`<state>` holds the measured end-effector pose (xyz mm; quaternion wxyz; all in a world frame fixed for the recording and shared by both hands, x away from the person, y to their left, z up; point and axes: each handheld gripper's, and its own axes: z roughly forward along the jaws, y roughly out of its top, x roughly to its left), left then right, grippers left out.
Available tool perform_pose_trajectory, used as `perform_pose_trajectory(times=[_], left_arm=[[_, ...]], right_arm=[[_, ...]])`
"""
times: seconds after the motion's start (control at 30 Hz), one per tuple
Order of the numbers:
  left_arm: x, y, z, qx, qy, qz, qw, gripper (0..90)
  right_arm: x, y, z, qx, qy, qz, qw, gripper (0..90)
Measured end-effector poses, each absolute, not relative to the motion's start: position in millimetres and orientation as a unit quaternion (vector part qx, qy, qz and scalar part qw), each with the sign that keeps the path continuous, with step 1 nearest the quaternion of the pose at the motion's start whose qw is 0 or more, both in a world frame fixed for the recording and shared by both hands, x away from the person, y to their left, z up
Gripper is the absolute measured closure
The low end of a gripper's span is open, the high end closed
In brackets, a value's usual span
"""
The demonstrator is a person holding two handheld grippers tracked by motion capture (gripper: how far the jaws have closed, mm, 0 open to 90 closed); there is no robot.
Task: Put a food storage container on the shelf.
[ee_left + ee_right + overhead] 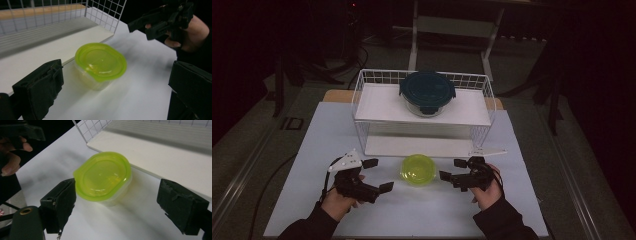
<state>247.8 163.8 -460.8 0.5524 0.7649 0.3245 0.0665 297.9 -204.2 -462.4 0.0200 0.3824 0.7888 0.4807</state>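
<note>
A small clear container with a lime-green lid [417, 169] [100, 62] [103, 176] rests on the white table [422, 210], just in front of the wire shelf rack [362, 87]. My left gripper [378, 175] [115, 85] is left of it, open, jaws apart on either side of empty space. My right gripper [453, 169] [117, 206] is right of the container, open wide, with nothing touching its pads. Both point inward at the container. On the rack's upper shelf sits a round glass container with a dark teal lid [427, 93].
The rack's lower white shelf board [417, 146] lies right behind the green-lidded container. Dark floor and a table frame [452, 30] lie beyond the table's far edge. Open table surface stretches in front of the hands.
</note>
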Motion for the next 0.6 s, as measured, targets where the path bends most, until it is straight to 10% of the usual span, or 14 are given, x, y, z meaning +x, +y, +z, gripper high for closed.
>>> perform_pose_trajectory(times=[0.6], left_arm=[[311,152,-480,0.728,0.434,-0.117,0.518,5.2]], right_arm=[[320,-191,-476,0.472,0.743,0.468,-0.073,28.8]])
